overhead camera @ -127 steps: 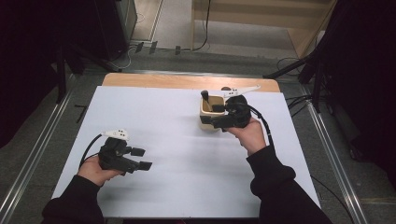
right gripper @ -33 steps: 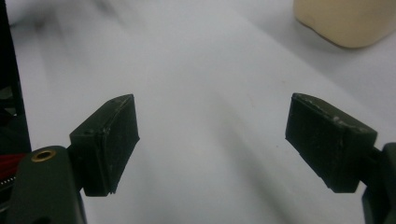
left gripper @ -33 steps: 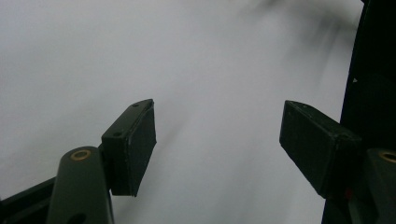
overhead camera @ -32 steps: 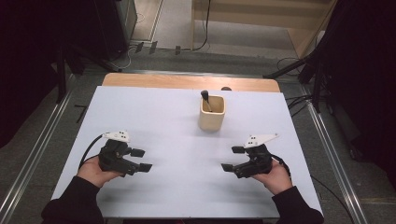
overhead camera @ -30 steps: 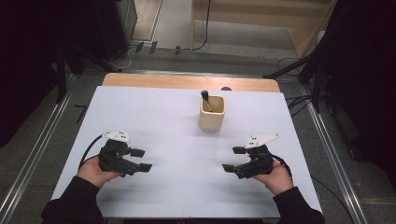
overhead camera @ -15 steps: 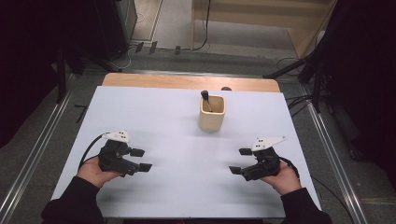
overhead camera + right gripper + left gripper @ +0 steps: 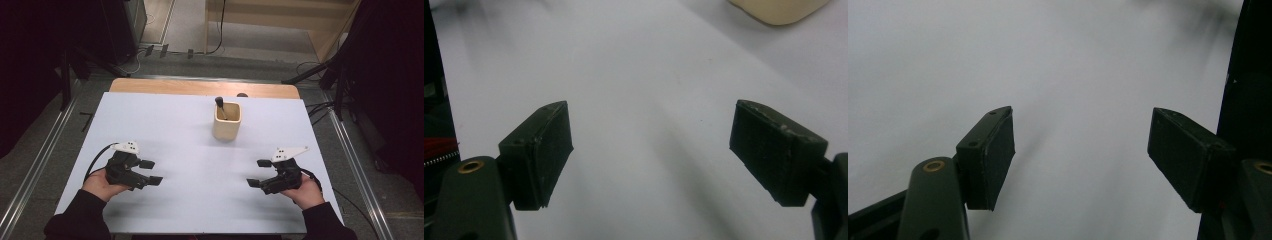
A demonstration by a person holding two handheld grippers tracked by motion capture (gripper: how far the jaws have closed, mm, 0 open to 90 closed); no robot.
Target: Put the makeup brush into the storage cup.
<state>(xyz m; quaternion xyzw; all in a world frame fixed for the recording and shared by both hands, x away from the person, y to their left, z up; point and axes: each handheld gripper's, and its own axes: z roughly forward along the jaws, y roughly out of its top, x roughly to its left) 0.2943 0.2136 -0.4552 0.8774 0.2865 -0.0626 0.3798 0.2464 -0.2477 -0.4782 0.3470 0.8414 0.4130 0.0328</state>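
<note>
Both hand-held grippers rest released on the white counter (image 7: pixel 200 125), the left hand-held gripper (image 7: pixel 150 172) at 8 o'clock, the right hand-held gripper (image 7: pixel 259 173) at 4 o'clock, jaws spread and empty. The cream cup (image 7: pixel 227 121) stands upright near 12 o'clock, well apart from both, and holds a dark-handled tool (image 7: pixel 221 106) whose long axis leans toward 11 o'clock. The placing looks finished; any next move calls for a long reach forward.

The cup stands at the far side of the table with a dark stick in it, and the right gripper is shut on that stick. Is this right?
Not quite. The cup does stand far back with the dark stick in it, but the right gripper is open, holds nothing and rests near the table's front edge, apart from the cup. The high view shows this.
</note>
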